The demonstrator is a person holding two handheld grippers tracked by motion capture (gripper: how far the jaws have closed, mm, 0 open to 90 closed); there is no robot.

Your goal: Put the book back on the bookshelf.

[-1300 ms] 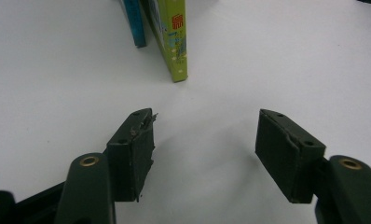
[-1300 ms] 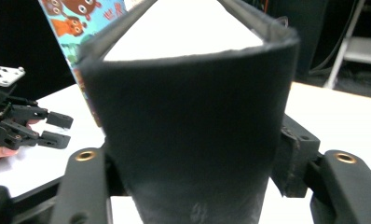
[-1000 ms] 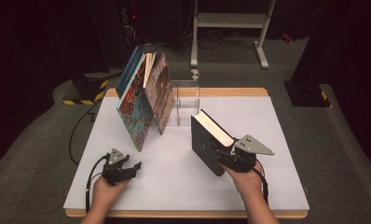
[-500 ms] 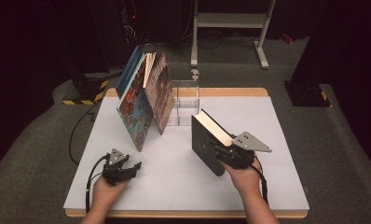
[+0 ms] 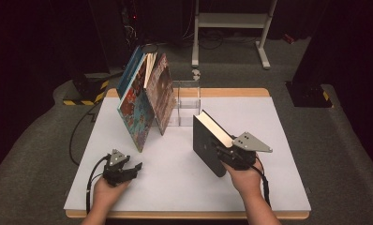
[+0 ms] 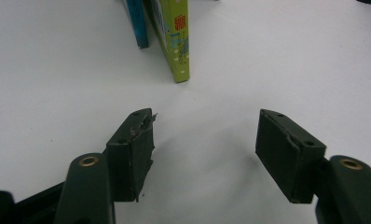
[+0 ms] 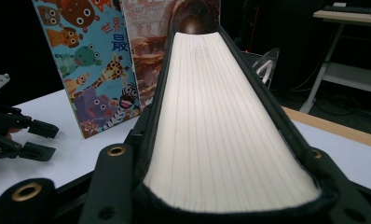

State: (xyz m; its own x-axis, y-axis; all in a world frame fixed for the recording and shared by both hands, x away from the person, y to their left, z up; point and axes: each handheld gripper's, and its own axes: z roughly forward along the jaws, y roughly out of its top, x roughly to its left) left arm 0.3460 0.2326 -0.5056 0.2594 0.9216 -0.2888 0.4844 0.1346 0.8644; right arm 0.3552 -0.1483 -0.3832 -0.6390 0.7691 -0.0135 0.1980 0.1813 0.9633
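The right tool (image 5: pixel 220 151) clamps a black book (image 5: pixel 206 143) by its lower corner, jaws on both covers; they have just been closing on it. The book stands on edge on the white counter (image 5: pixel 269 122), right of centre, pale page block (image 7: pixel 221 121) turned up and toward the right hand (image 5: pixel 243 176). In the right tool view the pages run away between the two jaws toward the leaning books.

The left tool (image 5: pixel 134 168) rests low at the near left of the counter, jaws apart at a middling width with nothing between them.

Beyond the black book, a blue animal book (image 5: pixel 137 119) and a reddish book (image 5: pixel 162 96) lean left against each other, with another (image 5: pixel 130 70) behind. A clear stand (image 5: pixel 187 101) sits just right of them, between the leaning books and the black book's far end. A cable (image 5: pixel 79 136) trails off the counter's left edge. A white frame (image 5: pixel 231 21) stands on the floor behind
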